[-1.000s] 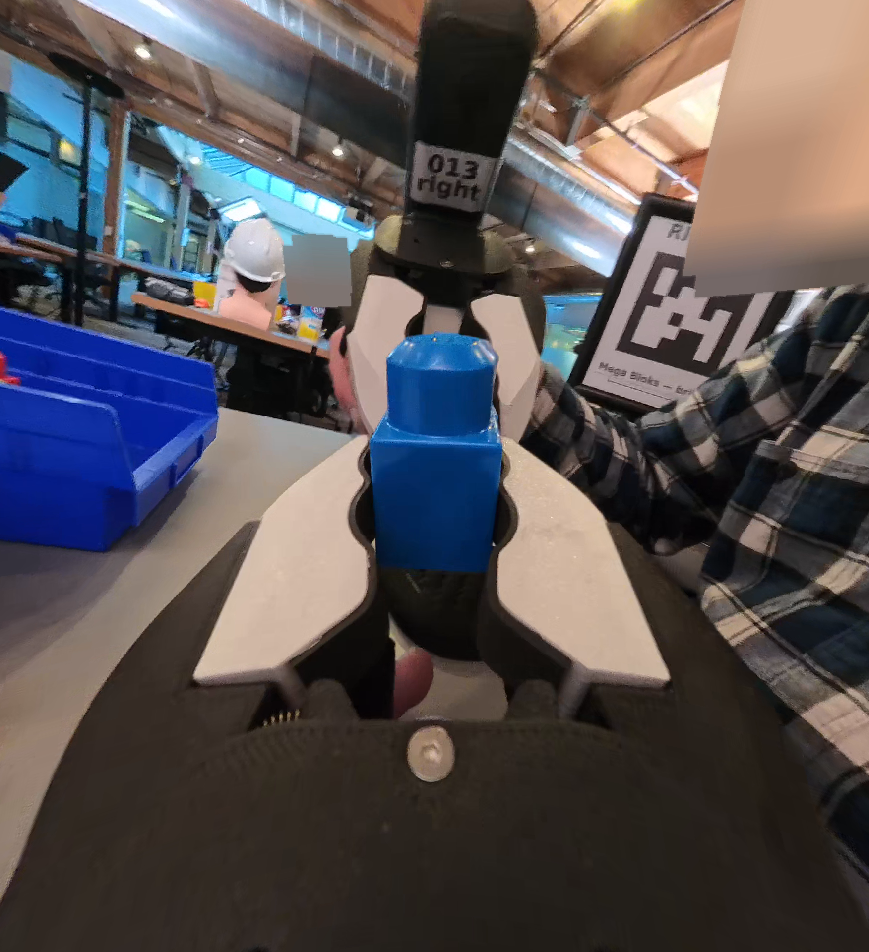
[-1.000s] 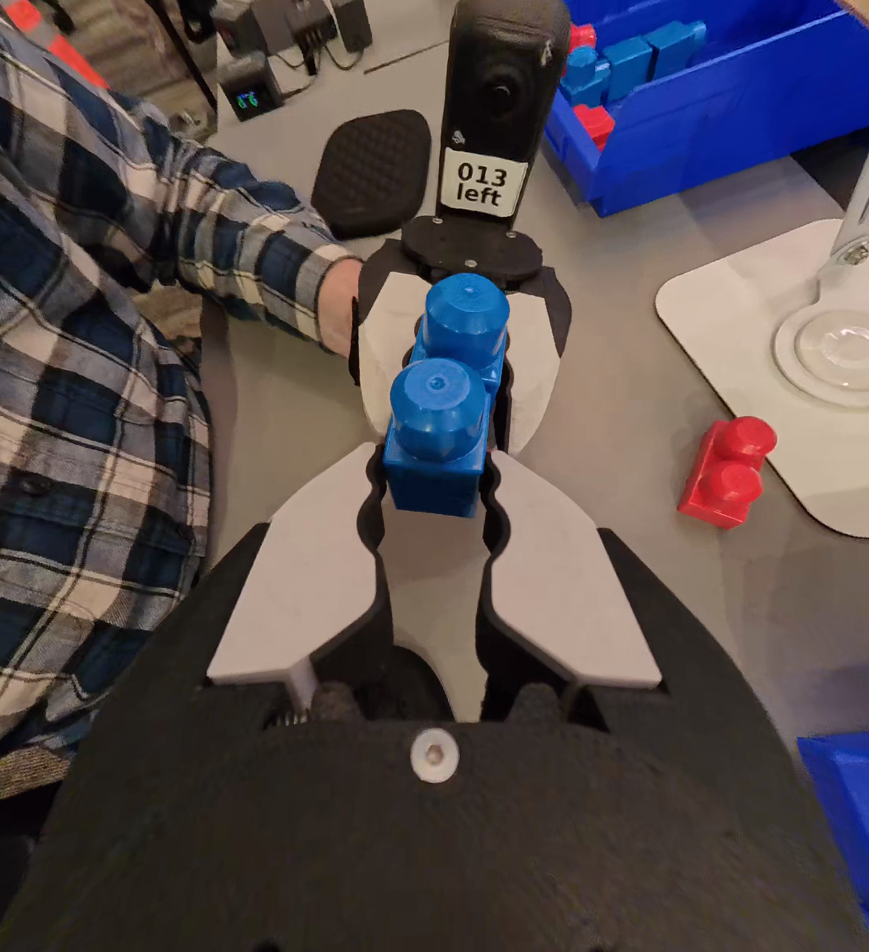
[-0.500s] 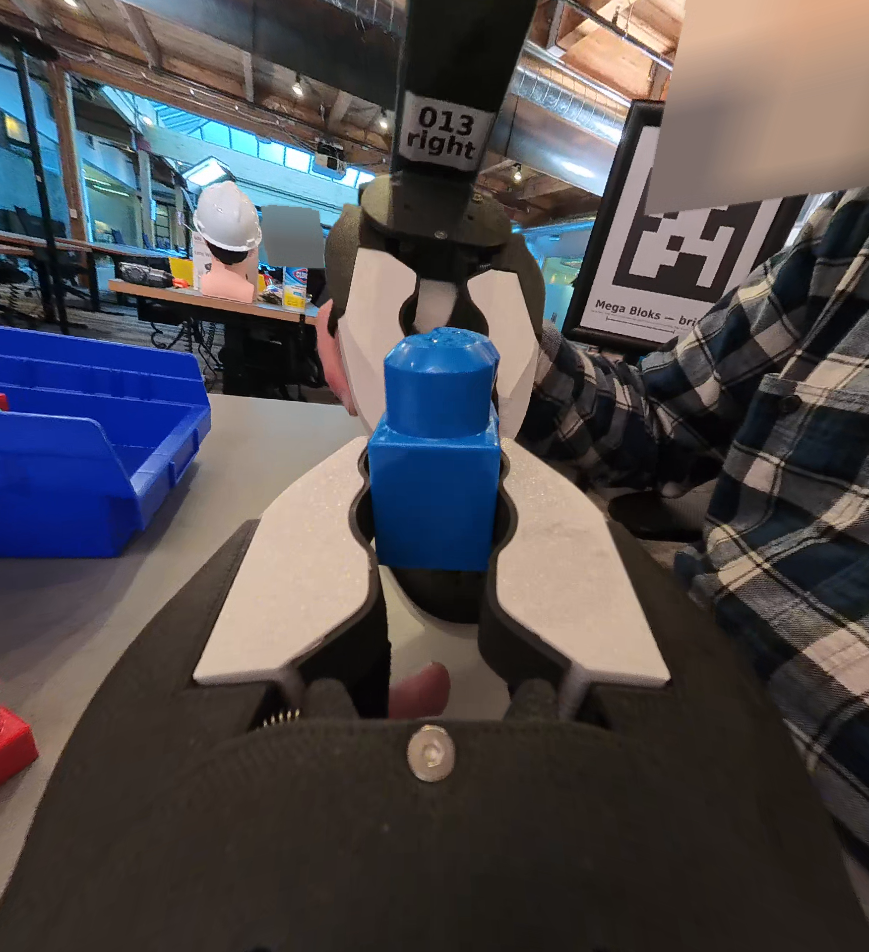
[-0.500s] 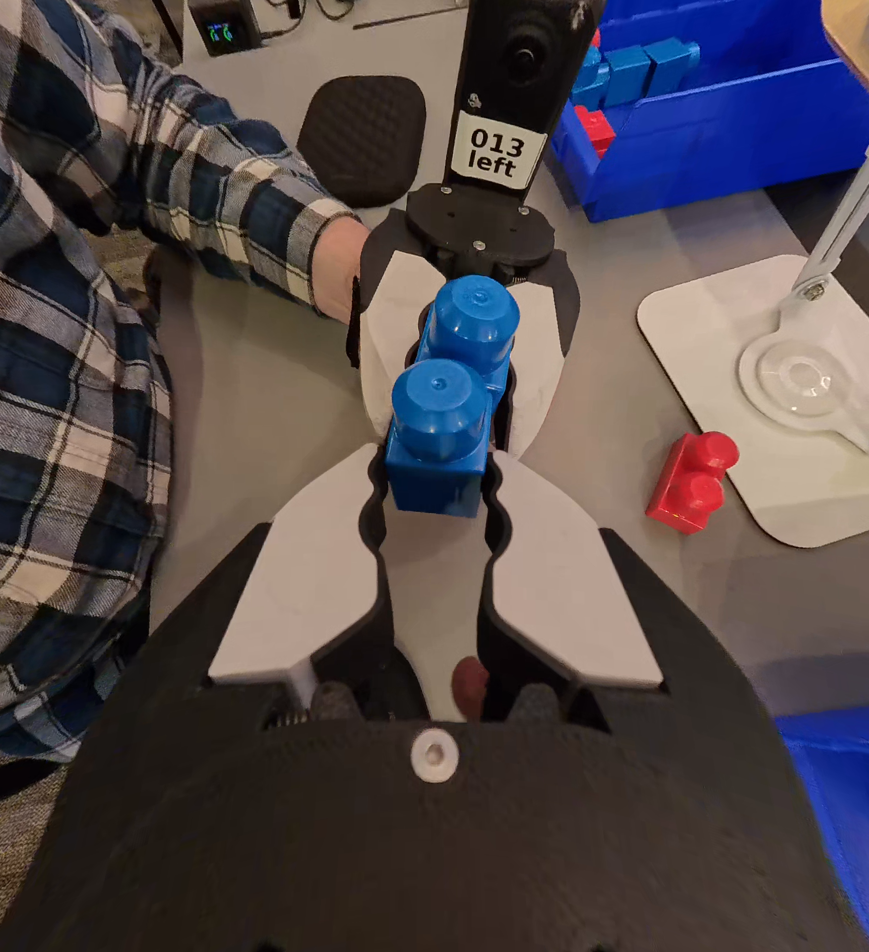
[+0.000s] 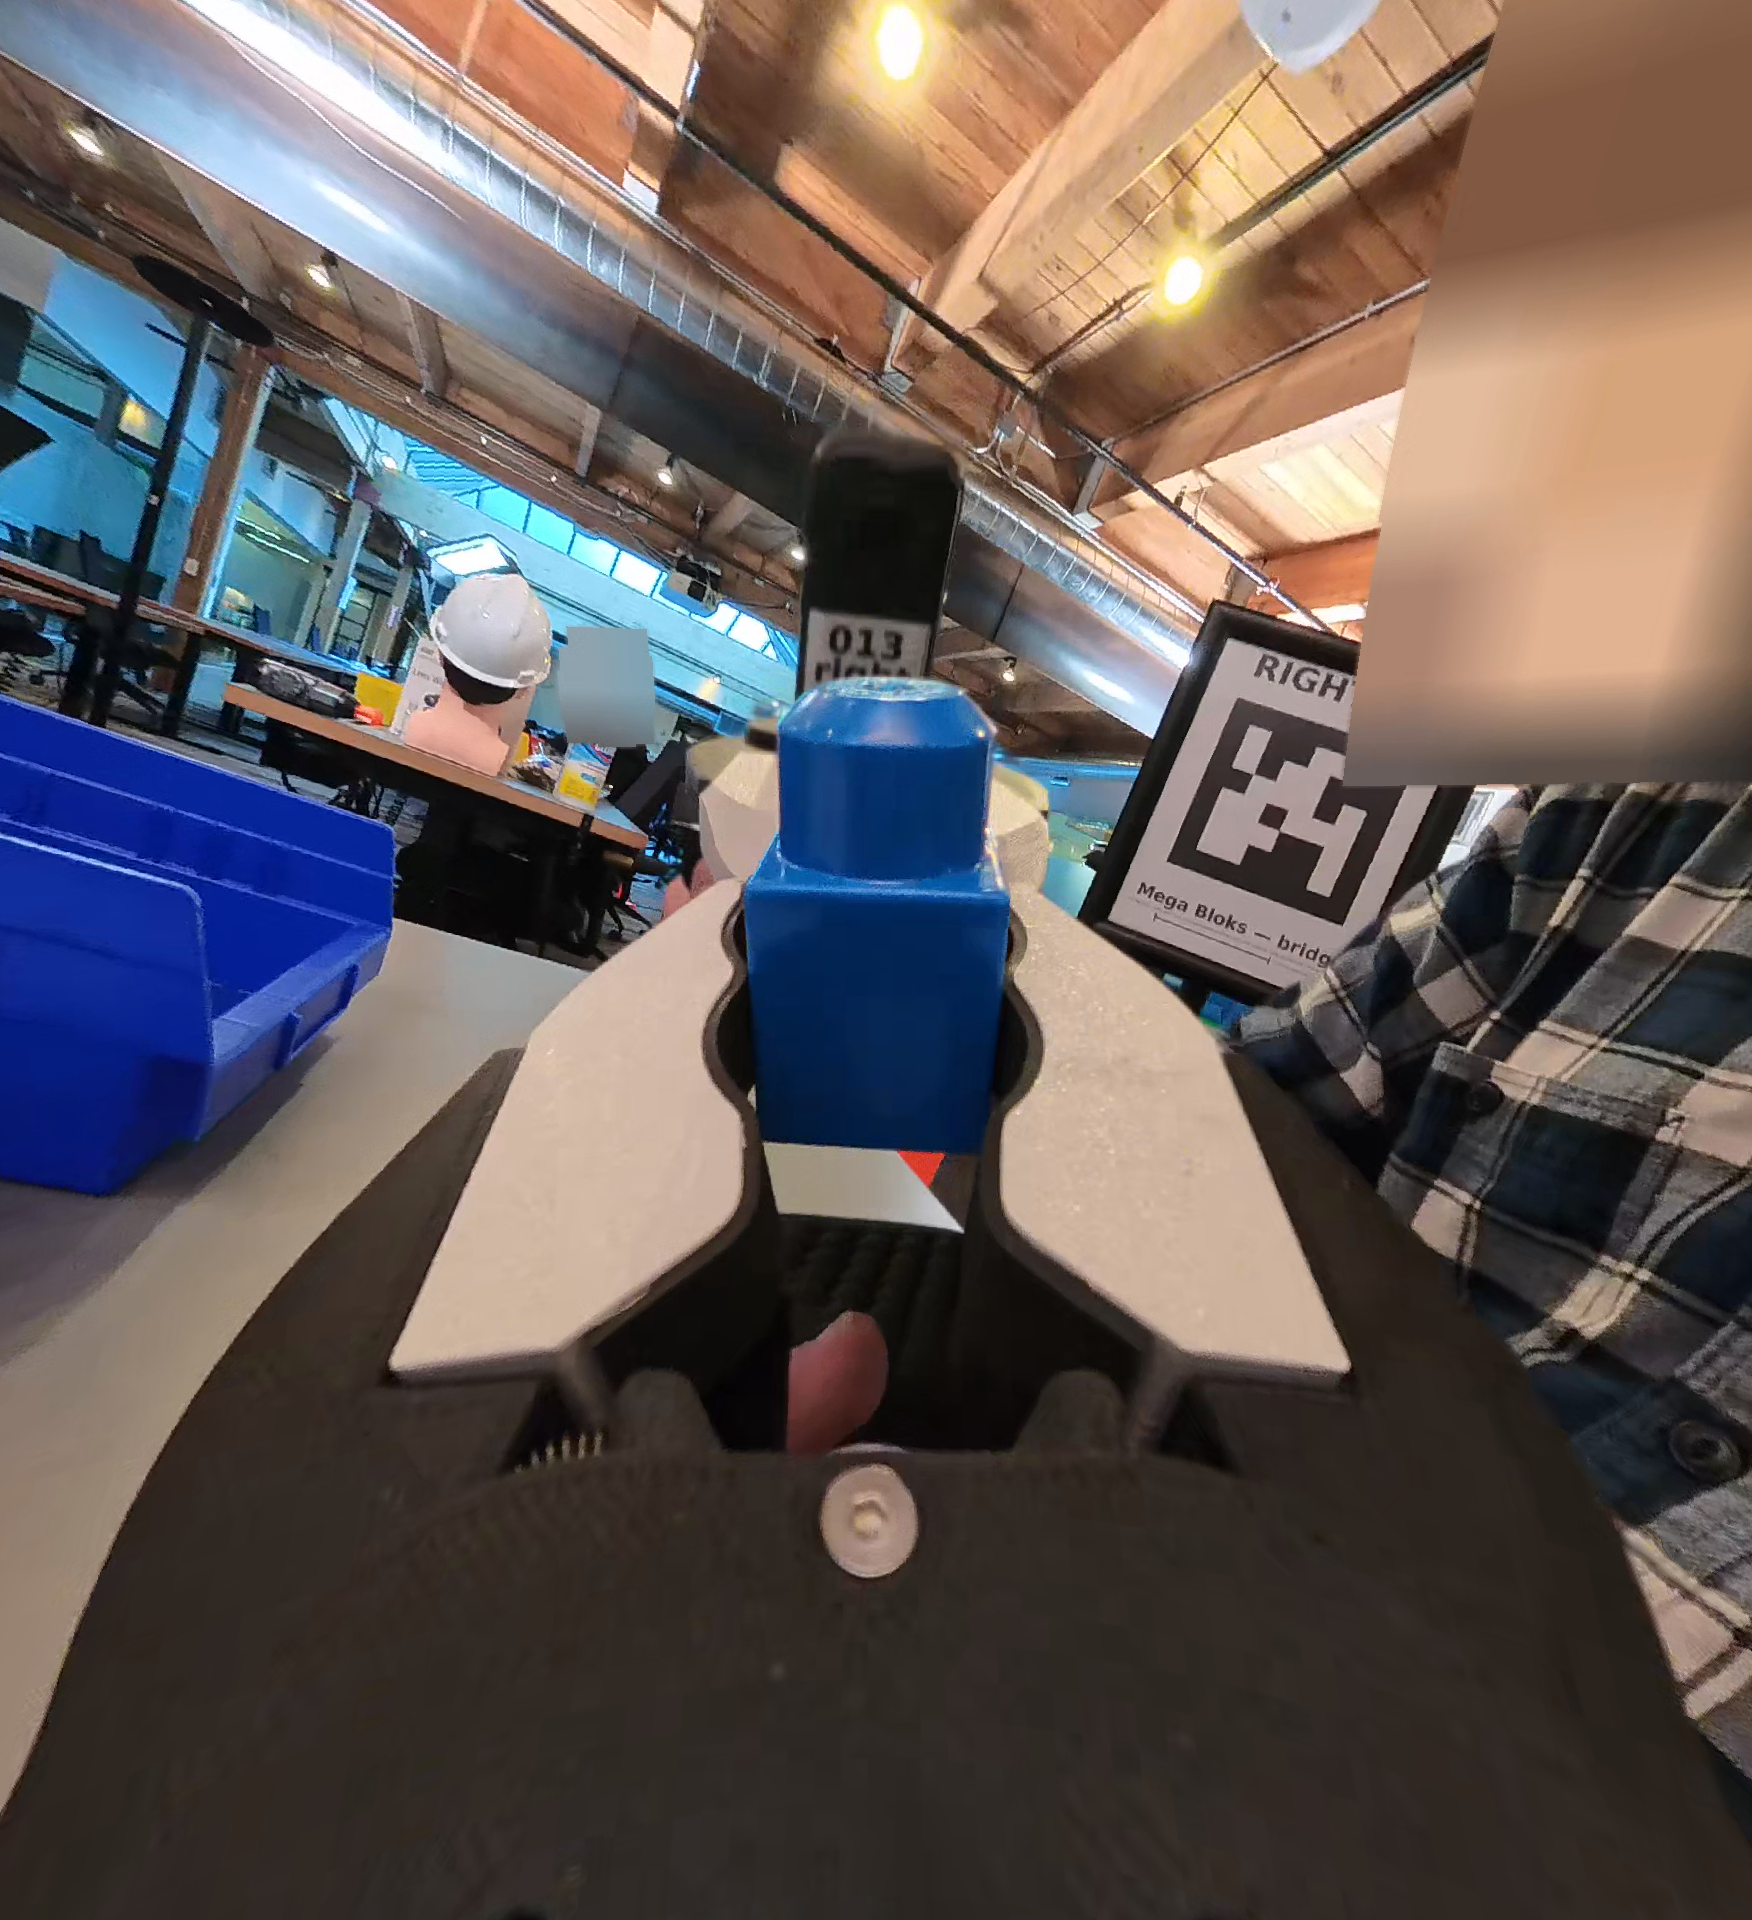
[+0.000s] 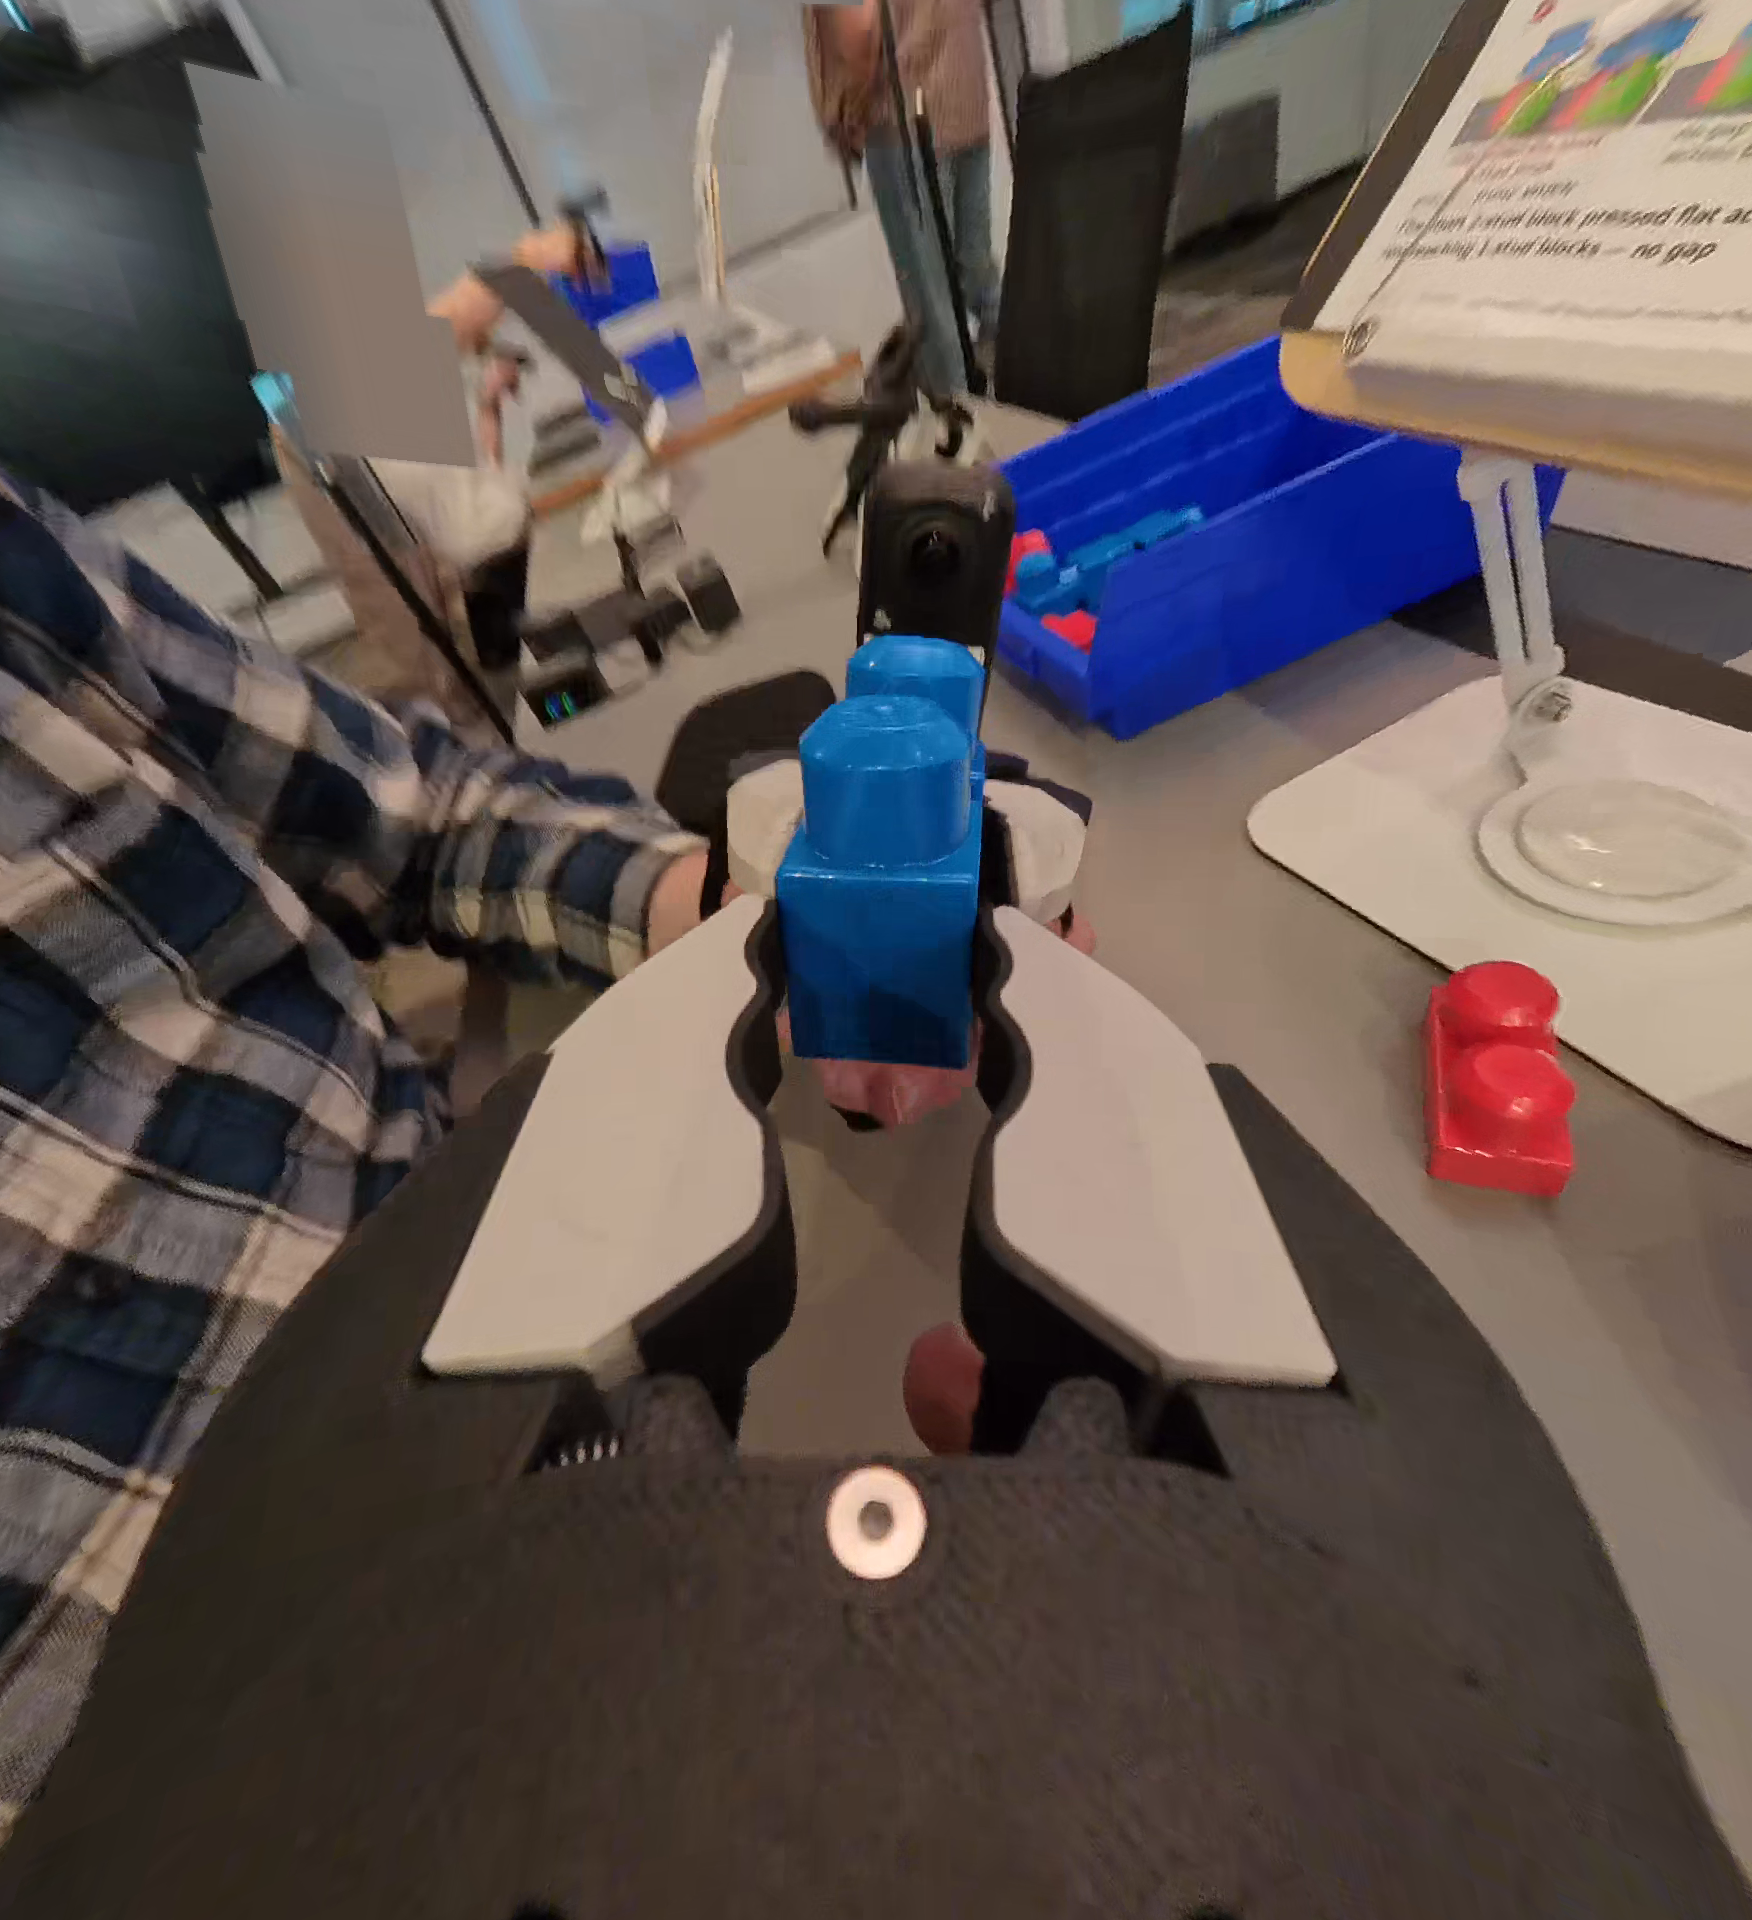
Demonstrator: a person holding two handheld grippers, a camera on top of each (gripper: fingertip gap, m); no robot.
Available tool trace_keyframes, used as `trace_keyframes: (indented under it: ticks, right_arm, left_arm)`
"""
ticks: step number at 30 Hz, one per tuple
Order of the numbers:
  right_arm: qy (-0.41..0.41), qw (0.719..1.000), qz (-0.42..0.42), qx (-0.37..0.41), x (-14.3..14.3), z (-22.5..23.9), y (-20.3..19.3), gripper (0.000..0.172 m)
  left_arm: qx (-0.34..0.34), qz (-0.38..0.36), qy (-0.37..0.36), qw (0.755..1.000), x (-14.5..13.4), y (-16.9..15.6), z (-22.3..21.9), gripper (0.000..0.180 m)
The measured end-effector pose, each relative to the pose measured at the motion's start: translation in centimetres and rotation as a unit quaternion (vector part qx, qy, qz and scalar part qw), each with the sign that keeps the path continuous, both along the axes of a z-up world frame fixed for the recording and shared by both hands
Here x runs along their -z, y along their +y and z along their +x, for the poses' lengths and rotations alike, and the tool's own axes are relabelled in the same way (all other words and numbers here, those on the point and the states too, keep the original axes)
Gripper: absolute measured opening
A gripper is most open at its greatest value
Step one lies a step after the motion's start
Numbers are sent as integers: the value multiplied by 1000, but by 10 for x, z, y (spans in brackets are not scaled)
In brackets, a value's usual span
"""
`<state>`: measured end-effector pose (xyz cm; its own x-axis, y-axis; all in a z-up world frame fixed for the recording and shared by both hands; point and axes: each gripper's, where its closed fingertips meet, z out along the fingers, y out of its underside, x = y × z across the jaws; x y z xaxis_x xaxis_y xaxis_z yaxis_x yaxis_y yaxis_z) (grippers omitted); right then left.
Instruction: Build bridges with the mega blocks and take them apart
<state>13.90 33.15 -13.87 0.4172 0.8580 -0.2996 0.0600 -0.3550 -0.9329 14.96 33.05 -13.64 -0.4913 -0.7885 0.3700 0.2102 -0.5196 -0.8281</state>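
Left claw [image 5: 877, 997]: I squeeze one end of the blue block [image 5: 872, 997].
Right claw [image 6: 877, 966]: squeezes its other end.
Bridge: none built yet, I think.
Red block [image 6: 1495, 1081]: waits on table.

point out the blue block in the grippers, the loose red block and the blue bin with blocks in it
blue block [image 6: 877, 966], right wrist view, on its near side face
red block [image 6: 1500, 1081], right wrist view, on its nearer stud
blue bin [image 6: 1298, 613], right wrist view, on its front wall
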Motion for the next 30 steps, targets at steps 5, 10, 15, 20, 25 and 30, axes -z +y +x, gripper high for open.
trace_keyframes:
  ticks: [5,10,15,20,25,30]
  right_arm:
    - [130,991,-19,11,-15,3,0,34]
    - [119,992,7,35,-17,2,0,35]
    - [92,995,14,33,-12,-2,-1,35]
    - [68,998,-2,10,-6,-2,-6,35]
    - [21,1000,7,-5,-3,-3,-8,35]
    - [1,1000,21,6,-8,-2,-5,35]
  left_arm:
    - [7,-3,-20,1000,-9,-3,-1,43]
    - [-11,49,15,999,0,-9,4,41]
    - [-13,53,20,998,1,-13,7,40]
    - [-15,90,38,995,7,-17,8,39]
    - [-13,104,51,993,12,-19,7,38]
    - [-8,73,34,997,6,-18,8,38]
